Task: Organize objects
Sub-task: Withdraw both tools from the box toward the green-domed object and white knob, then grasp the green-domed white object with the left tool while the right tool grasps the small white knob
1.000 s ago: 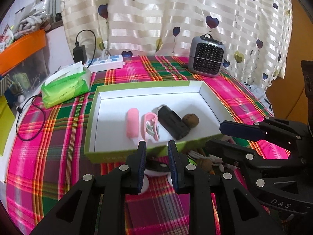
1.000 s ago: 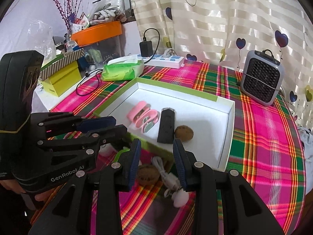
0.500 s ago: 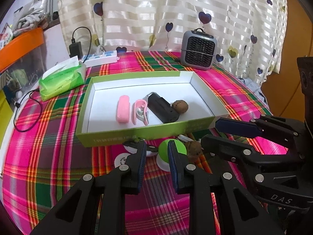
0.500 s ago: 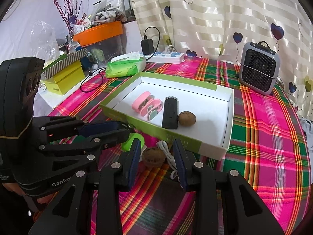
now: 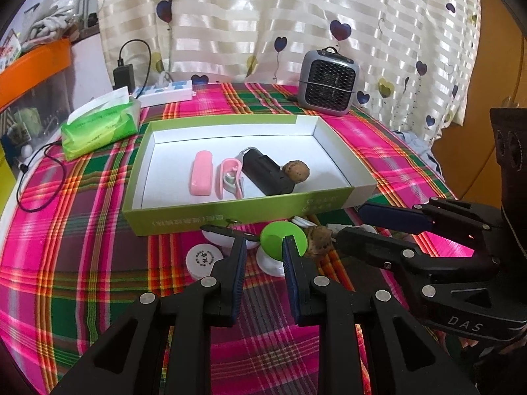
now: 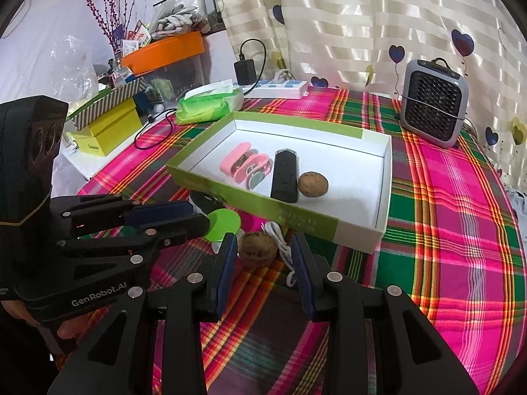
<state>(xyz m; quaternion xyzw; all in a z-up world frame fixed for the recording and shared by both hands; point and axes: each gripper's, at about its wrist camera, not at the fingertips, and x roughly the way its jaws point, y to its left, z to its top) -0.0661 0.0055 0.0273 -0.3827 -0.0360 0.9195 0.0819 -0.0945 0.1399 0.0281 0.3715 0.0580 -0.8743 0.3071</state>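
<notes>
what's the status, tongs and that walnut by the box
Left tongs open, empty, over green lid. Right tongs open, lined up on walnut outside box. White cable right beside walnut.

Green box wall (image 5: 230, 212) blocks the way ahead; green-topped stand (image 5: 280, 240), walnut (image 6: 258, 249) and white cable (image 6: 280, 235) crowd the table (image 6: 444, 263) before it.

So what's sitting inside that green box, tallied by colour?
Pink: 2, closed case and open case
Black: 1, block
Brown: 1, nut
Total: 4 in the box
</notes>
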